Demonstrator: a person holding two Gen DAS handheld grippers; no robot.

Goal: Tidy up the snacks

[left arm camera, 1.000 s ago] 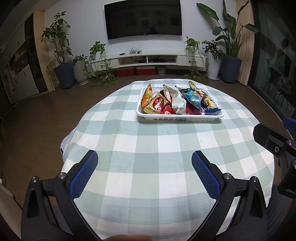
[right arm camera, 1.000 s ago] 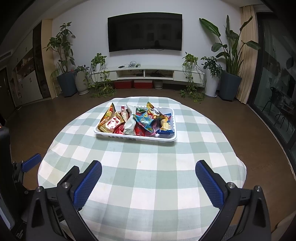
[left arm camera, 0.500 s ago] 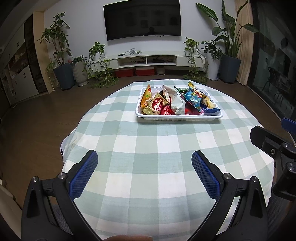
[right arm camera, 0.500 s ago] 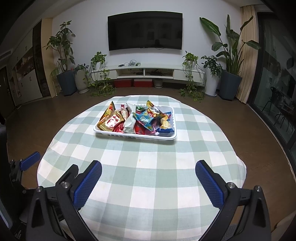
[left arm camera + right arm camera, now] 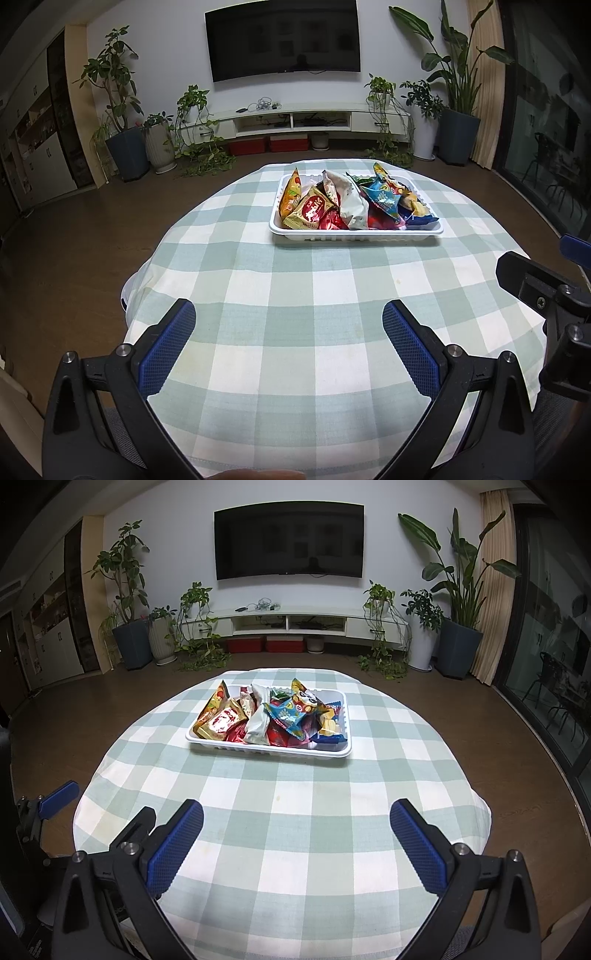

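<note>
A white tray (image 5: 354, 236) full of snack packets (image 5: 351, 201) stands on the far half of a round table with a green-and-white checked cloth (image 5: 314, 295). It also shows in the right wrist view (image 5: 269, 751), with the packets (image 5: 273, 716) piled inside. My left gripper (image 5: 288, 332) is open and empty above the table's near part, well short of the tray. My right gripper (image 5: 295, 834) is open and empty too, at the near edge. Each gripper shows at the side of the other's view.
Brown floor surrounds the table. Potted plants (image 5: 129, 602), a low white TV shelf (image 5: 291, 622) and a wall TV (image 5: 290, 541) stand at the back wall. Glass doors (image 5: 554, 664) are on the right.
Both grippers have drawn back a little from the tray and the right one has risen slightly. Both stay open and empty. The tray has not moved.
</note>
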